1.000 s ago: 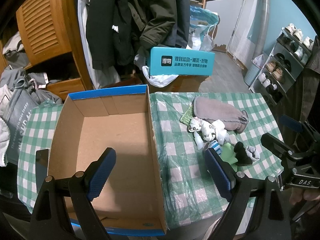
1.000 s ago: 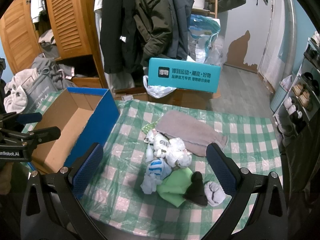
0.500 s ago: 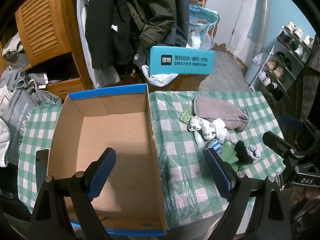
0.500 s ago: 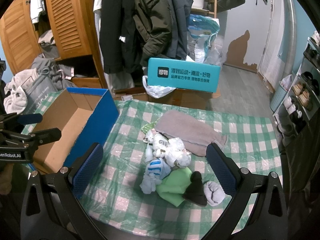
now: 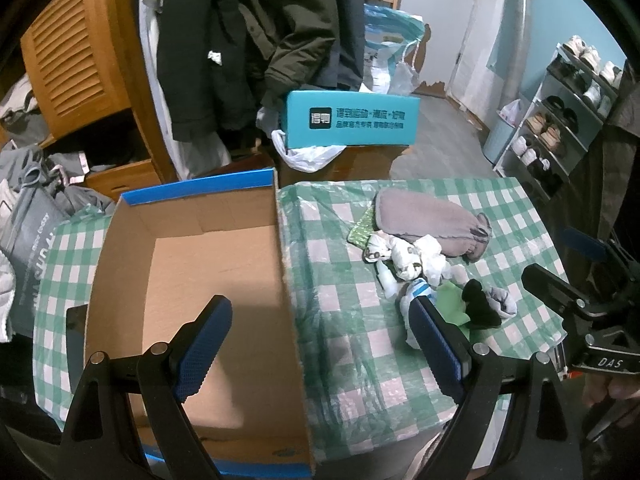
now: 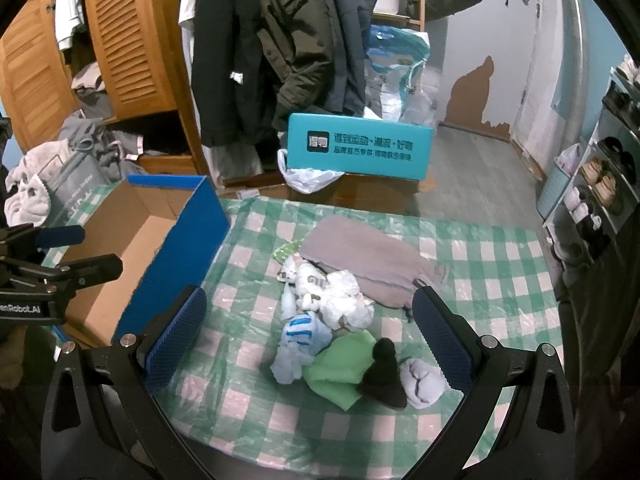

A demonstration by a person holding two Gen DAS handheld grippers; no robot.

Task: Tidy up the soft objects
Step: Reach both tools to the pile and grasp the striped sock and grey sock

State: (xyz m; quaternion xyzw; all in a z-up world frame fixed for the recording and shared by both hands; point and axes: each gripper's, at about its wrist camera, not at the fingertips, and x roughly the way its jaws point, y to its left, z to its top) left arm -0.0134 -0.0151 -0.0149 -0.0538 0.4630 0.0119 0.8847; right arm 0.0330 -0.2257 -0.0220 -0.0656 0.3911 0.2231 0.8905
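A pile of soft things lies on the green checked tablecloth [image 6: 500, 264]: a grey fleece pouch [image 6: 360, 260], white patterned socks [image 6: 332, 300], a blue-and-white sock [image 6: 300, 336], a green cloth [image 6: 340, 368], a black sock [image 6: 384, 372] and a grey sock [image 6: 420, 380]. An empty cardboard box with blue rim [image 5: 192, 280] stands at the left. My left gripper [image 5: 316, 344] hovers open over the box's right wall, holding nothing. My right gripper [image 6: 308, 340] is open above the pile, nothing between its fingers. The pile shows in the left wrist view too, with the black sock [image 5: 480, 308].
A teal shoebox [image 6: 360, 148] stands behind the table on a brown carton. Coats hang on a rack [image 6: 280, 40] beyond it. A wooden louvred wardrobe [image 6: 120, 40] and heaped clothes are at the left; a shoe rack [image 5: 560, 120] is at the right.
Both grippers have barely shifted; the views are nearly the same. Nothing was grasped or released.
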